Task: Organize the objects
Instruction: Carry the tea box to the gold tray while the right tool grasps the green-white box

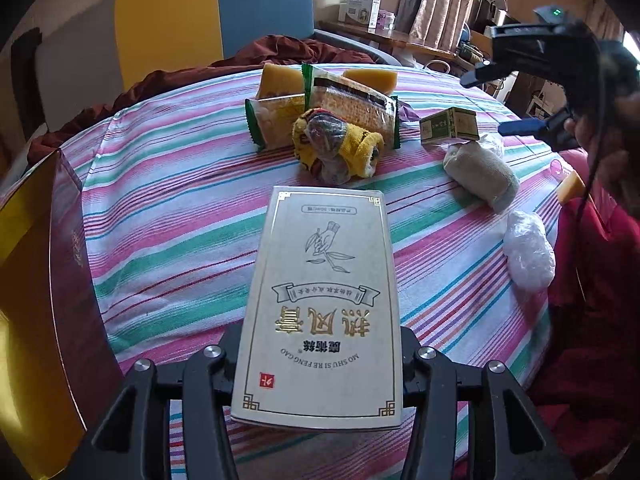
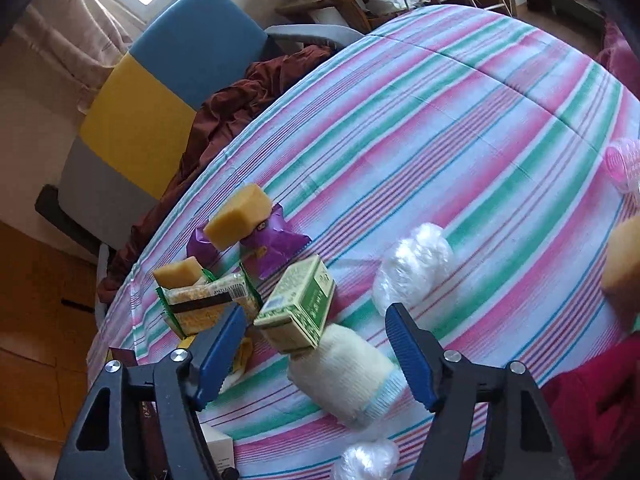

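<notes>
My left gripper (image 1: 320, 364) is shut on a flat white box (image 1: 320, 304) with gold lettering, held above the striped tablecloth (image 1: 168, 232); the box hides the fingertips. My right gripper (image 2: 316, 346) hangs open over the table with blue pads (image 2: 224, 344) apart and nothing pressed between them. Below it lie a small green box (image 2: 298, 304) and a rolled white sock (image 2: 344, 376). In the left wrist view the right gripper (image 1: 500, 100) is in the air at the upper right, above that green box (image 1: 450, 126) and sock (image 1: 480, 176).
Yellow blocks (image 2: 240, 214), green-edged snack packets (image 2: 208, 304), a purple wrapper (image 2: 272, 248) and a yellow striped sock bundle (image 1: 336, 146) cluster at the far side. Clear plastic wads (image 2: 412, 264) lie near. A maroon and gold box (image 1: 52, 280) stands at the left. A red sleeve (image 1: 592, 320) is at the right.
</notes>
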`<state>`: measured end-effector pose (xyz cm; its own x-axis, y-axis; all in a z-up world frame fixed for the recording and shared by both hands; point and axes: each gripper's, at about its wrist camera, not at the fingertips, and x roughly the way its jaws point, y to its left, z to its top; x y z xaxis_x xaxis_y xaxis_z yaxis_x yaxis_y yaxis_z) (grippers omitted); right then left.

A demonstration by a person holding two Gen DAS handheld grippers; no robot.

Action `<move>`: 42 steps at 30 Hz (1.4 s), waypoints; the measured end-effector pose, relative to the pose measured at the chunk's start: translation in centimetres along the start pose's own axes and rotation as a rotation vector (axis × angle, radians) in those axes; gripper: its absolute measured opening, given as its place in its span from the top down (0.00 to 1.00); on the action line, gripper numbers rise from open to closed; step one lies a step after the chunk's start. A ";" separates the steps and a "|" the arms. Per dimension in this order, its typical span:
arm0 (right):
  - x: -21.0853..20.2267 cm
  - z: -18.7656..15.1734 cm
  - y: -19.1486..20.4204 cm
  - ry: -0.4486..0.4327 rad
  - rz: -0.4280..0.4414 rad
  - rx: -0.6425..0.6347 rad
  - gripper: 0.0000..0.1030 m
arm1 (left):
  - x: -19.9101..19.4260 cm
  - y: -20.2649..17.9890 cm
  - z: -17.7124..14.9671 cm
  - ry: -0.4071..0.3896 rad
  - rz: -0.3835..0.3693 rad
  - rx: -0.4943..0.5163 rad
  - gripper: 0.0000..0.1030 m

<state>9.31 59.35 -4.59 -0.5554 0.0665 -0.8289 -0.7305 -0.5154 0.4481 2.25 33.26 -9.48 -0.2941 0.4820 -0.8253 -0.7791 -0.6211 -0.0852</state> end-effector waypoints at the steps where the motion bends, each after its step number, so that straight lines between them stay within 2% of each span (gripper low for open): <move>1: 0.6 0.7 0.7 0.021 -0.018 -0.028 0.31 | 0.0 0.0 0.0 0.000 -0.001 -0.001 0.50; 3: 2.2 1.9 2.1 0.077 -0.085 -0.091 0.35 | 0.0 0.1 0.0 0.000 -0.004 -0.001 0.50; 5: 4.1 2.8 3.1 0.146 -0.150 -0.155 0.35 | -0.1 0.2 -0.2 -0.002 -0.006 -0.003 0.50; 8: 6.7 3.0 3.5 0.249 -0.241 -0.218 0.42 | -0.2 0.1 -0.3 -0.003 -0.006 0.003 0.50; 10: 8.2 2.6 3.6 0.299 -0.292 -0.260 0.52 | -0.3 0.2 -0.3 -0.004 -0.007 0.003 0.50; 11: 8.5 2.3 3.6 0.308 -0.296 -0.274 0.66 | -0.3 0.2 -0.4 -0.005 -0.007 0.004 0.50; 14: 7.9 1.1 3.9 0.281 -0.251 -0.298 0.71 | -0.5 0.4 -0.5 -0.010 -0.012 -0.003 0.50; 19: 5.3 -1.2 5.1 0.204 -0.153 -0.336 0.71 | -1.9 0.9 -0.7 -0.036 -0.016 -0.030 0.50; 25: 4.9 -6.2 7.2 0.235 -0.039 -0.407 0.71 | -4.5 1.3 -0.9 -0.080 -0.007 -0.048 0.50; 29: 6.5 -8.8 7.4 0.278 -0.034 -0.468 0.71 | -6.4 2.2 -1.2 -0.109 0.002 -0.068 0.50; 35: 6.9 -10.4 8.9 0.230 -0.100 -0.577 0.71 | -9.4 5.1 -1.9 -0.146 0.043 -0.132 0.50; 38: 6.9 -10.8 9.6 0.210 -0.127 -0.626 0.71 | -11.1 7.8 -2.3 -0.155 0.083 -0.189 0.50; 42: 6.8 -11.0 10.0 0.200 -0.132 -0.654 0.71 | -12.7 12.4 -3.6 -0.140 0.187 -0.276 0.50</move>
<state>2.60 45.28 -9.47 -0.3486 0.0379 -0.9365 -0.3628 -0.9267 0.0976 -1.72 17.19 -2.07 -0.5057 0.4121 -0.7579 -0.5310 -0.8411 -0.1031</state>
